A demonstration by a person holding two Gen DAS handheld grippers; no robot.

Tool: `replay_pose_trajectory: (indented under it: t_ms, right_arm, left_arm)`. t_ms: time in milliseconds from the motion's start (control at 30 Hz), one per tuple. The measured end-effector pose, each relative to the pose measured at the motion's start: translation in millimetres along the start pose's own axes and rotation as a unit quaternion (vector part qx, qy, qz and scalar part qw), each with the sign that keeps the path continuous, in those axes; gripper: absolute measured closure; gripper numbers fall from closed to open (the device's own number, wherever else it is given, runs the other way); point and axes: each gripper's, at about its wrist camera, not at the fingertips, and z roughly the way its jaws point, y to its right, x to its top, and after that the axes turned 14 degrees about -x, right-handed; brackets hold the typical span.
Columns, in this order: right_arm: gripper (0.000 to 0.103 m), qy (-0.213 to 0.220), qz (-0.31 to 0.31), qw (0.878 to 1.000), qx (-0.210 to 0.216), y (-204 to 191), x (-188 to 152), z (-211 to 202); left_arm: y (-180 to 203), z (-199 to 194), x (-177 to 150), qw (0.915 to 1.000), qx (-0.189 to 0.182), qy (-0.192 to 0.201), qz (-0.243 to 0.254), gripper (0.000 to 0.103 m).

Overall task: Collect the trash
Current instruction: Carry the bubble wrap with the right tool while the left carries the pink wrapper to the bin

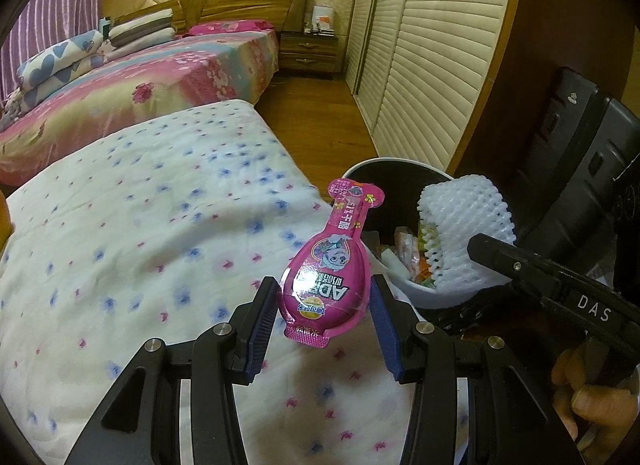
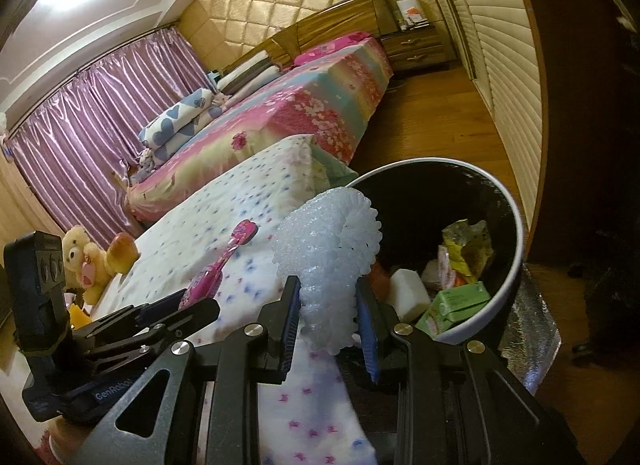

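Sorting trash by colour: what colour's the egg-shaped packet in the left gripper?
Bright pink packet, clearest in the left wrist view.

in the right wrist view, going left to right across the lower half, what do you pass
teddy bear → pink egg-shaped package held in the left gripper → white foam net held in the right gripper → white block in the bin → green carton → trash bin rim

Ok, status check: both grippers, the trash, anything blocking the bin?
Left gripper shut on pink snack packet. Right gripper shut on white foam net, by the bin. Bin mouth open, partly filled, nothing blocking.
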Motion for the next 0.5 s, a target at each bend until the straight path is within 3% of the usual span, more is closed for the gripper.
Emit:
replay_pose_trajectory:
  t_ms: [500]
  right_arm:
    - [0.076,0.007,-0.002,0.999,-0.041,20,3,3]
  left_arm:
    - [11,20,9,0.9999,-0.002,-0.006,0.008,0.058]
